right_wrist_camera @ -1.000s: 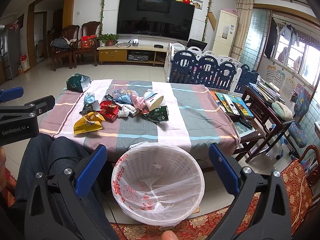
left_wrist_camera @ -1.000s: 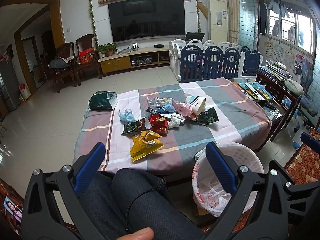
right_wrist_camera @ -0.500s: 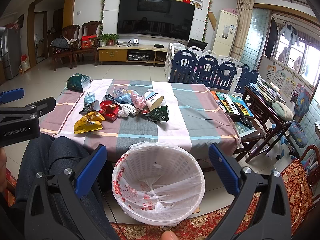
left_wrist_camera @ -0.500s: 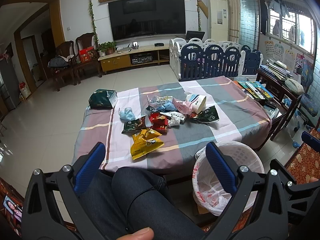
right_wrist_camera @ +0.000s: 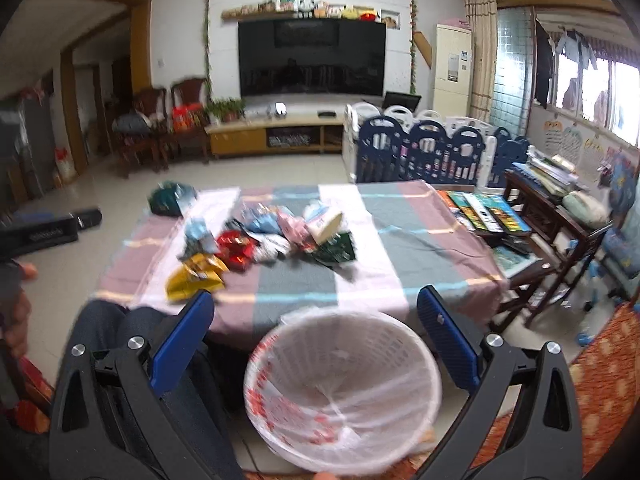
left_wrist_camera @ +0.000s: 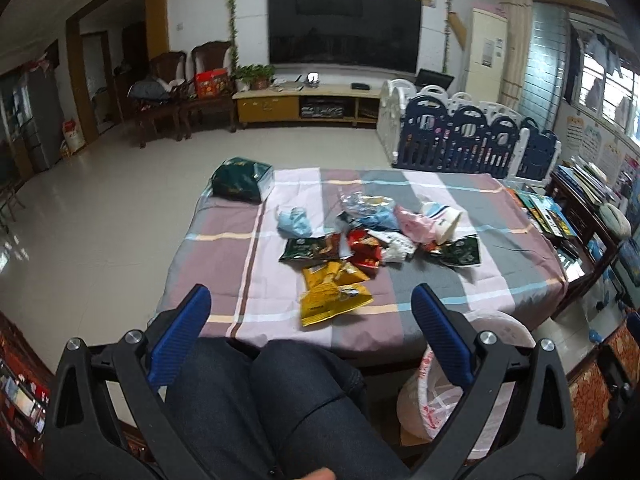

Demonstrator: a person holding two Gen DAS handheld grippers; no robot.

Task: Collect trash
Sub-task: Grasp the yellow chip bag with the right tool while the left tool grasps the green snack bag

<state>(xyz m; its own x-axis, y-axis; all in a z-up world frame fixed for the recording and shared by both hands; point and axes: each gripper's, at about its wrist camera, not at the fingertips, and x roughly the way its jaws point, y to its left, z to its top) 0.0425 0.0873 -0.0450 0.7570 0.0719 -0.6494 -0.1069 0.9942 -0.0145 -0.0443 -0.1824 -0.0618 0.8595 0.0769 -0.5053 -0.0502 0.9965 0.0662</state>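
Note:
A heap of trash lies mid-table: yellow snack bags [left_wrist_camera: 332, 294] [right_wrist_camera: 196, 276] nearest me, red wrappers [left_wrist_camera: 364, 250] [right_wrist_camera: 236, 248], a green packet [left_wrist_camera: 460, 252] [right_wrist_camera: 336, 248], a pale blue wad [left_wrist_camera: 294, 222], a pink bag [left_wrist_camera: 414, 222] and a paper cup [left_wrist_camera: 446, 220] [right_wrist_camera: 326, 226]. A white lined wastebasket [right_wrist_camera: 344, 384] [left_wrist_camera: 440, 380] stands on the floor at the table's near edge. My left gripper [left_wrist_camera: 306, 308] is open above the person's knees, short of the yellow bags. My right gripper [right_wrist_camera: 316, 312] is open over the basket's rim. Both hold nothing.
The table wears a striped cloth [left_wrist_camera: 516, 240]. A dark green tissue pack [left_wrist_camera: 242, 180] sits at its far left corner. Books [right_wrist_camera: 484, 210] lie at its right edge beside a wooden side table [right_wrist_camera: 560, 216]. A playpen fence [left_wrist_camera: 472, 144] stands behind. The person's legs [left_wrist_camera: 272, 408] fill the near foreground.
Both grippers have swung and moved forward toward the table, so the trash looks nearer and the right view is blurred. Both stay open. The trash has not moved.

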